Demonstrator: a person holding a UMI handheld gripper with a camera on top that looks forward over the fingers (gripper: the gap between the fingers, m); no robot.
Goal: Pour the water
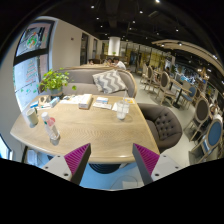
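Note:
My gripper (pixel 112 163) is open and empty, its two magenta-padded fingers (pixel 76 160) spread wide above the near edge of a light wooden table (pixel 95 130). On the table's far side stands a clear glass (pixel 122 110). At the table's left stands a small bottle with a pink band (pixel 52 129) next to a small container (pixel 32 116). All of these are well beyond the fingers.
A book or papers (pixel 85 100) lie at the table's far edge. A potted plant (pixel 52 82) stands at the back left. A grey sofa with a patterned cushion (pixel 108 82) is behind the table, a dark armchair (pixel 165 125) to its right. More chairs and tables fill the room beyond.

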